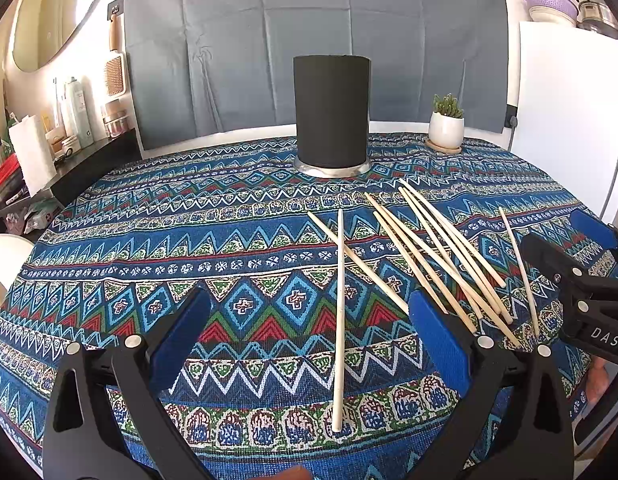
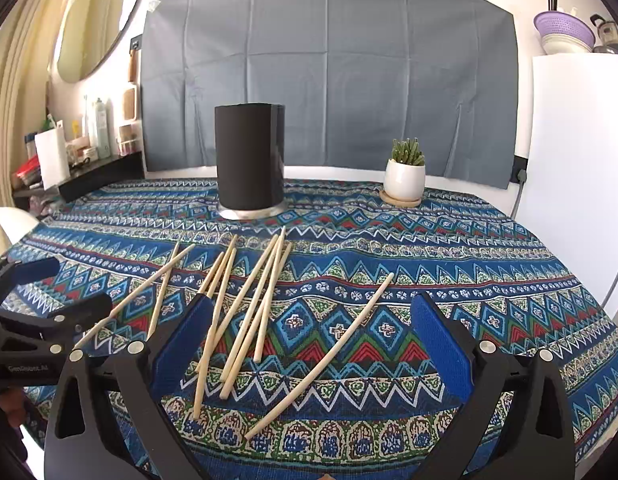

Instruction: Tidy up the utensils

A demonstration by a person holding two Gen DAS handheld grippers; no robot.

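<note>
Both grippers hover low over the patterned tablecloth (image 1: 237,240) with their jaws wide apart and nothing between them. The left gripper (image 1: 309,336) has one chopstick (image 1: 339,320) lying lengthwise between its blue pads (image 1: 181,344), and this one crosses a second stick near its far end. The right gripper (image 2: 305,340) faces the main pile of chopsticks (image 2: 245,312), with a single stick (image 2: 325,352) lying diagonal between its fingers. The black cylindrical holder (image 1: 331,120) stands upright on a metal base further back, well apart from the sticks, and a small potted succulent (image 2: 405,176) stands to its right.

The risk, as I judge it, comes from the sticks themselves. They are thin, round and lie flat, so a pad can push one away or make it roll. Where they overlap, closing on one may lift or drag a neighbour. The two grippers are also near each other, so they may collide over the pile.

The holder's opening is not visible from this low angle, so I cannot tell if anything is already inside. The near ends of some sticks are hidden behind the right gripper's left finger, and the exact count is hard to make out.
</note>
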